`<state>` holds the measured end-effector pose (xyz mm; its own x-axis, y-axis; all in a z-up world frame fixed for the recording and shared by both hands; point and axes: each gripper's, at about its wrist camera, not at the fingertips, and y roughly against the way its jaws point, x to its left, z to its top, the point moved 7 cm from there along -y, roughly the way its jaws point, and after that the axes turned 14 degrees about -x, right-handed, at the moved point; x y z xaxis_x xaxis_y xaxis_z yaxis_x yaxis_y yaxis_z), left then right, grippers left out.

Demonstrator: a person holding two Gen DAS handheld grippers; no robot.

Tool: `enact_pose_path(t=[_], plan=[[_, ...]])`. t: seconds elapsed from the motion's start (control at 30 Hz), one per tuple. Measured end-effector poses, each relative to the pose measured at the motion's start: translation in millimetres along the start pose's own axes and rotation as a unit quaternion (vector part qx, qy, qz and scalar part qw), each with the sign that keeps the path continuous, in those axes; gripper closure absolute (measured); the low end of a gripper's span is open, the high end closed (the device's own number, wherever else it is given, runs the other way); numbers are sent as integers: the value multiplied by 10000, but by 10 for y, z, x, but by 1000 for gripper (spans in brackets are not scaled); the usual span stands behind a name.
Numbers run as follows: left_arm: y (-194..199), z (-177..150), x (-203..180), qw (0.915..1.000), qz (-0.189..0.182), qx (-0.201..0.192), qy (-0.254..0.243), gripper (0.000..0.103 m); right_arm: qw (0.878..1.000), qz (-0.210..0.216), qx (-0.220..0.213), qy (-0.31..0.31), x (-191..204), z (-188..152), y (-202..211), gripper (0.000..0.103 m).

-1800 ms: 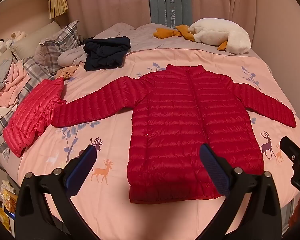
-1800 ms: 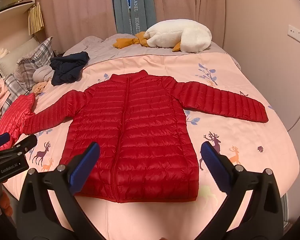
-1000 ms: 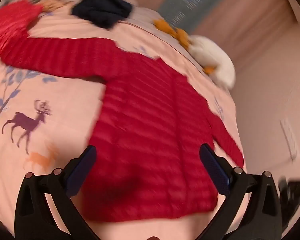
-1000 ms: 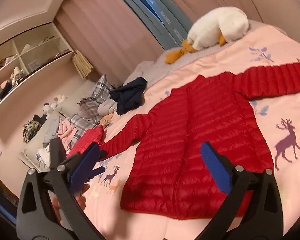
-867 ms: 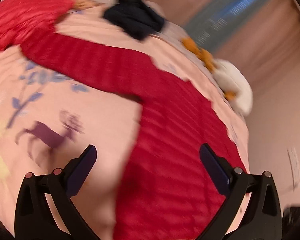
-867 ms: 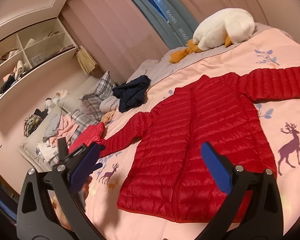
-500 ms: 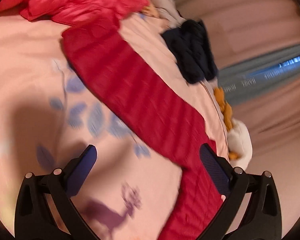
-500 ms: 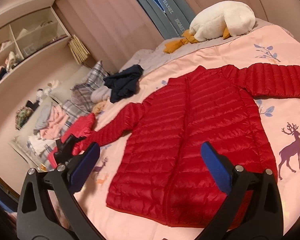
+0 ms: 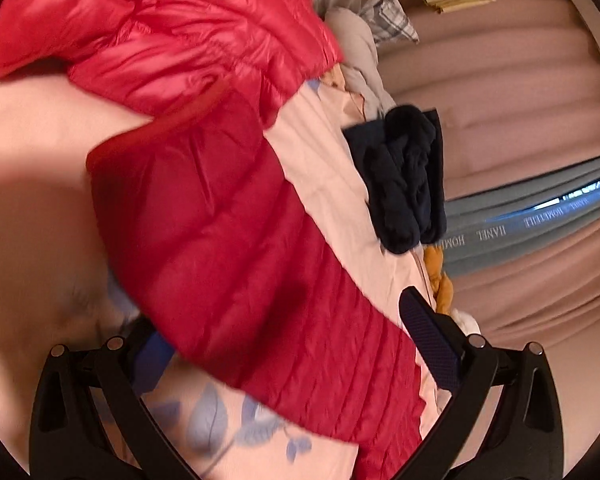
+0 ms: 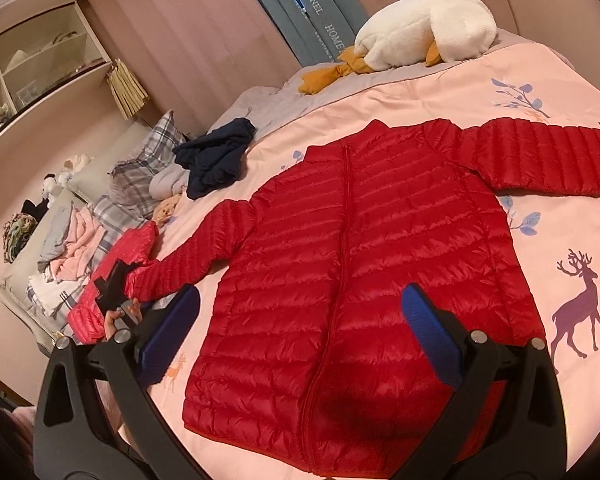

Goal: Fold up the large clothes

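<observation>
Left wrist view: red puffer jacket, one sleeve running diagonally across the pink bedspread, its cuff toward the upper left. Left gripper with fingers spread wide; the sleeve passes over the left blue pad, and whether the pad touches it cannot be told; the right pad is clear of the cloth. Second, brighter red puffer garment bunched just beyond the cuff, touching it. Dark navy garment heaped on the bedspread past the sleeve; plaid pillow behind; blue lettered curtain at right. Right wrist view: same jacket flat, front up, zipped, both sleeves out to the sides. Right gripper above the hem, fingers wide apart, holding nothing. Left gripper seen at the far sleeve's cuff, a hand on it. White plush goose at the bed's head. Open shelf unit on the wall, contents too small to tell. Loose clothes pile at bedside.
</observation>
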<state>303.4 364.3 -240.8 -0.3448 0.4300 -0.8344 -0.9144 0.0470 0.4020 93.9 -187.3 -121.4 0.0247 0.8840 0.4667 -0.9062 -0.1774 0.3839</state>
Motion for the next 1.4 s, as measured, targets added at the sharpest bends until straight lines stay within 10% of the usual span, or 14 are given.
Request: enact_pose_path(t=[0.1, 0.23, 0.43, 0.67, 0.87, 1.1, 1.17, 1.27, 1.4], plan=[[-41, 46, 17, 9995, 265, -136, -55, 10, 10000, -39, 42, 41, 4, -22, -42, 2], [-103, -6, 182, 9958, 872, 155, -240, 81, 9999, -94, 66, 69, -7, -49, -40, 2], [149, 17, -24, 9944, 873, 46, -598, 97, 9998, -180, -31, -29, -126, -28, 56, 2], [557, -476, -1647, 9752, -392, 71, -2178, 97, 9993, -243, -117, -269, -313, -41, 156, 2], [885, -1652, -2897, 9270, -1552, 658, -3351, 97, 9987, -281, -167, -383, -451, -67, 263, 2], [826, -3312, -3284, 8683, -1833, 1693, -4288, 95, 9978, -434, -189, -458, -695, -112, 395, 2], [709, -3786, -3211, 8543, -1743, 2023, -4459, 87, 9974, -484, -184, -502, -778, -118, 418, 2], [489, -4147, -2980, 8428, -1437, 2443, -4576, 18, 9966, -587, -160, -561, -904, -141, 446, 2], [411, -4191, -2648, 8543, -1279, 2877, -4137, 10, 9955, -743, -101, -579, -1045, -167, 443, 2]])
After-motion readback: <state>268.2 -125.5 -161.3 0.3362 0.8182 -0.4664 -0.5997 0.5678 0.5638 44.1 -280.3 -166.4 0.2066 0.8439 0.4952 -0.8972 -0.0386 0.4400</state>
